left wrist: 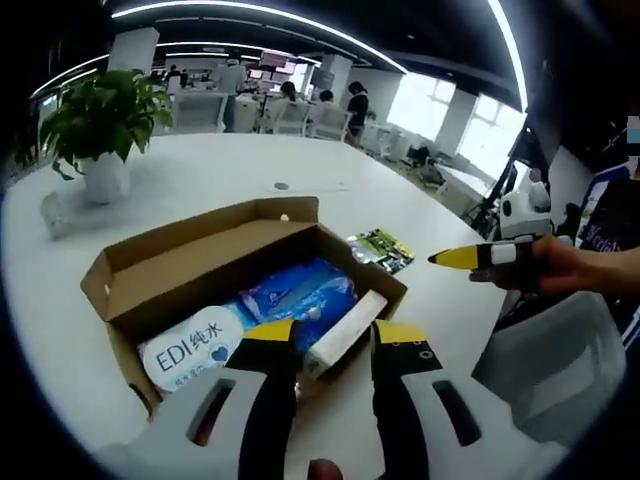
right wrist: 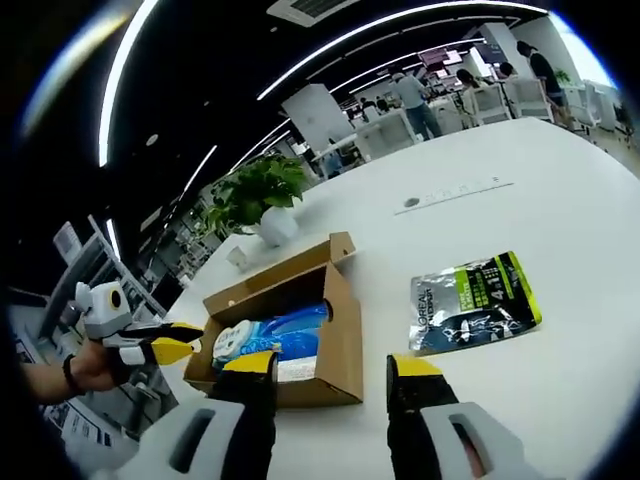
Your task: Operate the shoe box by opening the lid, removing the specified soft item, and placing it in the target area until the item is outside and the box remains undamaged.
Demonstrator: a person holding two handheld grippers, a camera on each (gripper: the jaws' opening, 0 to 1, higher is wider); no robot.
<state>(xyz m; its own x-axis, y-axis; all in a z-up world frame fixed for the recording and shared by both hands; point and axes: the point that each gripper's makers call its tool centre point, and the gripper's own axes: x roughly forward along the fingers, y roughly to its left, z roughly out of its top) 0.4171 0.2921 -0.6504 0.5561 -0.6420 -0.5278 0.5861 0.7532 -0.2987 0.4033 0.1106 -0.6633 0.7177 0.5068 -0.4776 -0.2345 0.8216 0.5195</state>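
Note:
An open cardboard shoe box [left wrist: 130,285] rests on the white table, its lid folded back. Inside lie a white "EDI" soft pack [left wrist: 190,352], a blue soft pack [left wrist: 300,295] and a long white carton [left wrist: 345,335]. My left gripper [left wrist: 335,335] hovers open at the box's near edge with nothing between its jaws. My right gripper [right wrist: 332,365] is also open and empty, just off the box's [right wrist: 340,340] side wall. The right gripper [left wrist: 480,257] enters the left gripper view from the right, in a hand. The left gripper [right wrist: 165,342] shows beside the box.
A silver and green pouch [right wrist: 470,300] [left wrist: 380,248] lies flat on the table beside the box. A potted plant [left wrist: 100,125] [right wrist: 265,200] stands behind the box, with a small white object [left wrist: 55,215] next to it. People sit at desks far behind.

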